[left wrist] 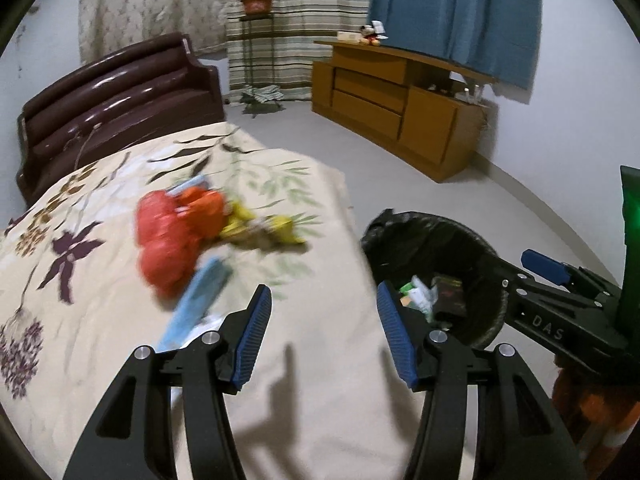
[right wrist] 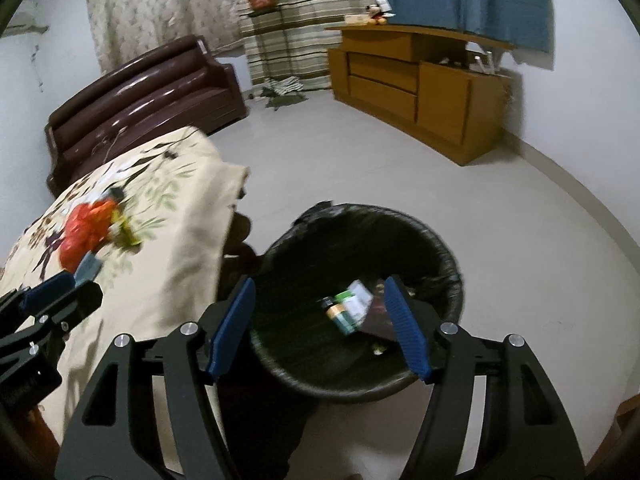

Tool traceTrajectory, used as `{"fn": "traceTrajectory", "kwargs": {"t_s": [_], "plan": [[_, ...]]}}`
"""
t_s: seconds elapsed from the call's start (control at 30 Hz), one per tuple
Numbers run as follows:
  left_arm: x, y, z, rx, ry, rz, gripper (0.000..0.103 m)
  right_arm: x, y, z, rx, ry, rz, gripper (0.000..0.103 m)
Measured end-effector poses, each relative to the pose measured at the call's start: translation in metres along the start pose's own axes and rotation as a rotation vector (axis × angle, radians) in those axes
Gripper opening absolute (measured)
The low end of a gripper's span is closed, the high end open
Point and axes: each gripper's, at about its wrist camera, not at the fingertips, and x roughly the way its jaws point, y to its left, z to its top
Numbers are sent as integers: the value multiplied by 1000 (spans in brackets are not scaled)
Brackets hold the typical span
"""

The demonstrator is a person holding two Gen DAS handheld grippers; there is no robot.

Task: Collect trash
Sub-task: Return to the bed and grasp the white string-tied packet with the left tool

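A pile of trash lies on the floral bedspread (left wrist: 100, 300): red crumpled wrappers (left wrist: 168, 240), an orange wrapper (left wrist: 204, 208), yellow wrappers (left wrist: 264, 228) and a light blue packet (left wrist: 196, 300). My left gripper (left wrist: 324, 340) is open and empty above the bed, just short of the pile. A black-lined trash bin (right wrist: 440, 256) stands on the floor beside the bed, with a green and white box (right wrist: 352, 304) and other litter inside. My right gripper (right wrist: 320, 328) is open and empty right above the bin. The bin (left wrist: 480, 248) and the right gripper (left wrist: 552, 280) also show in the left wrist view.
A dark brown sofa (left wrist: 120, 92) stands behind the bed. A wooden cabinet (left wrist: 400, 108) stands along the right wall under a blue curtain (left wrist: 456, 12). A potted plant (left wrist: 256, 0) sits on a thin stand by striped curtains. Pale tiled floor (right wrist: 360, 160) lies between them.
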Motion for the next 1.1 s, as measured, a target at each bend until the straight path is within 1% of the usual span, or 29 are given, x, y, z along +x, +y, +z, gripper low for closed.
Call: {"fn": "traceTrajectory", "kwargs": {"t_s": [0.27,0.4,0.63,0.83,0.87,1.0,1.07,1.1], "plan": [[-15,39,-22,-48,17,56,56,-3,47,-12,-61,26,63,65],[-17,55,-30,-72,29,73,56,-4,63,-16,-90,34,80,65],[-15,71,-41,-83,52,87,56,-5,82,-19,-114,42,99,65],[-7,77,-45,-79,75,82,55,-4,90,-20,-124,48,105,65],[-6,77,-45,-77,78,80,52,-4,92,-20,-126,50,106,65],[-3,78,-49,-82,96,54,48,-3,97,-20,-133,53,109,65],[-3,79,-49,-79,94,49,39,-2,99,-20,-137,54,111,65],[-3,79,-49,-72,93,42,36,-2,101,-21,-141,56,111,65]]}}
